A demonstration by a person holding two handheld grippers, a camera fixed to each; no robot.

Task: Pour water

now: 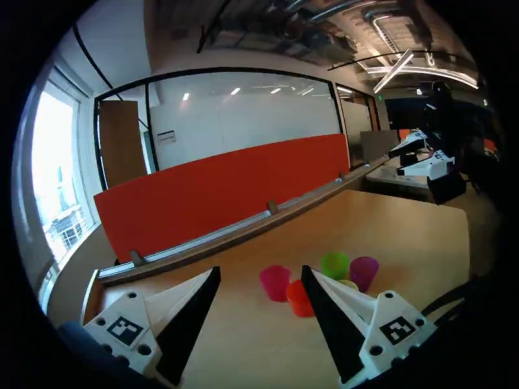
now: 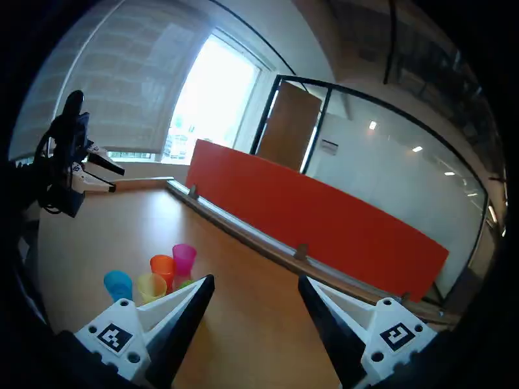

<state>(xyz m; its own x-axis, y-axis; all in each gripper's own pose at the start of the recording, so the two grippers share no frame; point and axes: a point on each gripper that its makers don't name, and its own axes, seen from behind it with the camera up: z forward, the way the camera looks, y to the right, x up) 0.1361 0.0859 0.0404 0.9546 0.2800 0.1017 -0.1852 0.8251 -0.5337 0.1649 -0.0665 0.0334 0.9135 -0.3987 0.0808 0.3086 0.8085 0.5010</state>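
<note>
On table [image 1: 402,233], yellow cup [image 1: 349,284] half hidden behind splayed left gripper [image 1: 261,268]; right gripper [image 2: 256,278] splayed

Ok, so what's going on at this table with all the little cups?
A person holds a gripper in each hand above a wooden table. The left gripper and the right gripper both have open jaws and hold nothing. Standing together on the table are a pink cup, orange cup, green cup, purple cup, yellow cup and blue cup. Neither gripper touches a cup, so pouring has not started.
</note>
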